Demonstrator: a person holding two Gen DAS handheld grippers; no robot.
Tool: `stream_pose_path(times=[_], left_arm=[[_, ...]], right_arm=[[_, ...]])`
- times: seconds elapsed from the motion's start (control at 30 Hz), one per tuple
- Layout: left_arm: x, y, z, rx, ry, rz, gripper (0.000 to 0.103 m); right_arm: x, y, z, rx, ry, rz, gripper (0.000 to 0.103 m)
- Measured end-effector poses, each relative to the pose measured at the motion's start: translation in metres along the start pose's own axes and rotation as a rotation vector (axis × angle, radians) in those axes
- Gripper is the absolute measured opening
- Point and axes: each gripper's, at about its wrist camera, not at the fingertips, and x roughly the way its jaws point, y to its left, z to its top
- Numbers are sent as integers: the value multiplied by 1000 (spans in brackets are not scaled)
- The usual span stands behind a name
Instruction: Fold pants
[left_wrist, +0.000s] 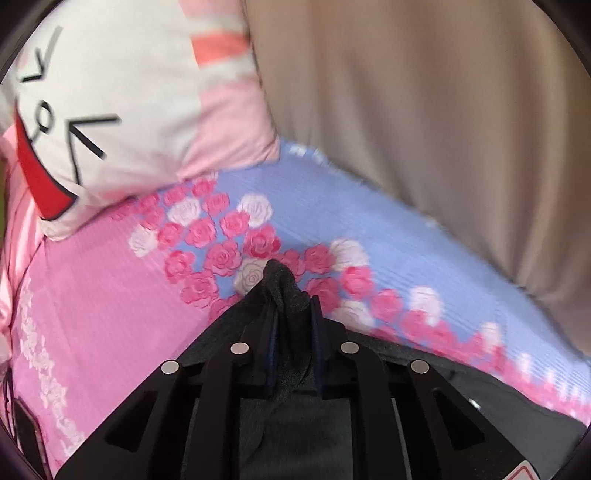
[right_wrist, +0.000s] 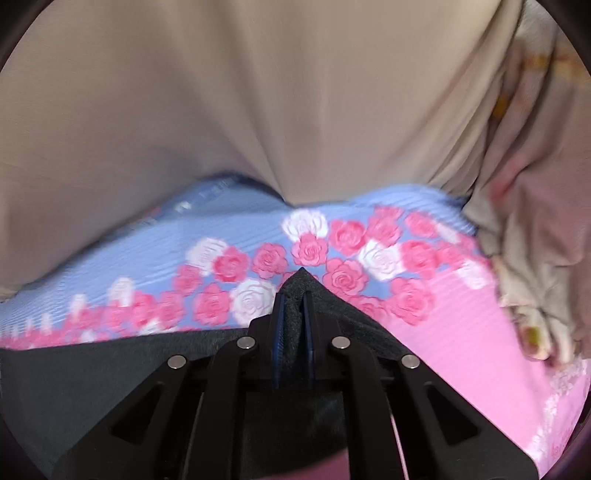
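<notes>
The pants are dark grey fabric. In the left wrist view my left gripper (left_wrist: 293, 306) is shut on a bunched corner of the pants (left_wrist: 284, 284), and more of the cloth trails off to the lower right. In the right wrist view my right gripper (right_wrist: 295, 299) is shut on another corner of the pants (right_wrist: 301, 282), and the cloth stretches off to the left (right_wrist: 110, 369). Both corners are held just above a pink and blue bed sheet with a rose print (left_wrist: 229, 240) (right_wrist: 258, 258).
A white and pink pillow with a cartoon face (left_wrist: 110, 110) lies at the far left of the bed. A beige curtain (left_wrist: 424, 110) (right_wrist: 240, 110) hangs along the bed's far side. A crumpled pale blanket (right_wrist: 528, 240) lies at the right.
</notes>
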Motion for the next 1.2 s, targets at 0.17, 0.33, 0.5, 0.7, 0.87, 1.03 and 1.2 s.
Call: stream_pose_path(times=[0.17, 0.33, 0.5, 0.7, 0.87, 1.03, 1.2], left_arm=[[-93, 29, -33, 24, -93, -146, 12], [-150, 78, -87, 60, -106, -186, 13], [-144, 111, -159, 89, -29, -187, 20], [-130, 145, -205, -101, 8, -308, 62], [-123, 162, -209, -337, 29, -398, 80], [-95, 153, -194, -382, 100, -418, 58], [-121, 158, -183, -318, 68, -393, 6]], right_arm=[[-96, -17, -30, -27, -102, 103, 8], [-154, -51, -88, -61, -121, 143, 8], [-164, -85, -153, -62, -27, 111, 9], [-191, -114, -189, 64, -52, 97, 42], [-225, -110, -204, 97, -132, 136, 69], [-231, -98, -221, 110, -116, 190, 69], [-231, -95, -229, 142, -92, 226, 69]])
